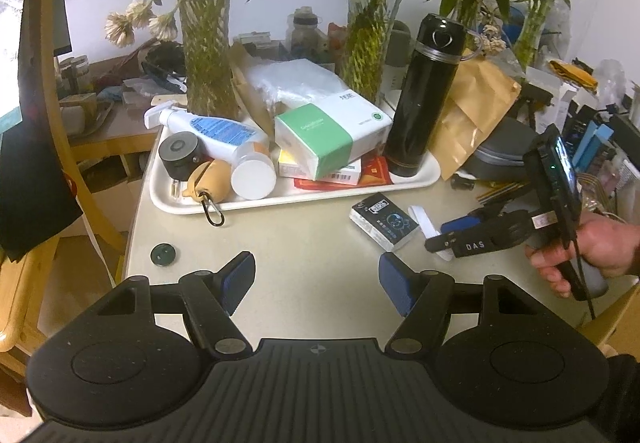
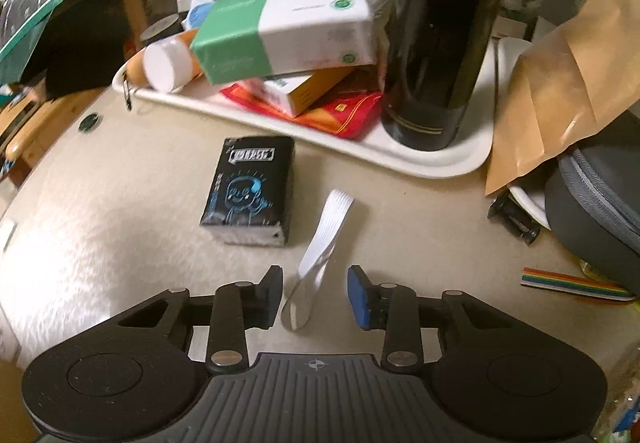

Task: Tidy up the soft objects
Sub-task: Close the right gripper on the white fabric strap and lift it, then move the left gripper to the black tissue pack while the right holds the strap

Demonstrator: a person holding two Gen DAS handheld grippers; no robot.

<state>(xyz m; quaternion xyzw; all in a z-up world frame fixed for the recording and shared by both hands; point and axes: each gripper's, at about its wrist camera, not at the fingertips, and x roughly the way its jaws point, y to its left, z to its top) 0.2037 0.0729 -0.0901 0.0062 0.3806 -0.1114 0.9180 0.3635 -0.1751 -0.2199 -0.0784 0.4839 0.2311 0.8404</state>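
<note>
Cluttered table (image 2: 120, 203): a white strap (image 2: 320, 239) is straddled by the right gripper (image 2: 314, 297), its jaws apparently not yet pressing. Nothing is held in the left gripper (image 1: 318, 283), whose jaws are spread wide.

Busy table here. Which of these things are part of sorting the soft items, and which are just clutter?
In the job:
- white elastic strap, between the right hand-held gripper pads, not yet pinched
- black tissue pack
- white tray

Lying about:
- black thermos
- spray bottle
- brown paper bag
- rainbow ribbon cable
</note>
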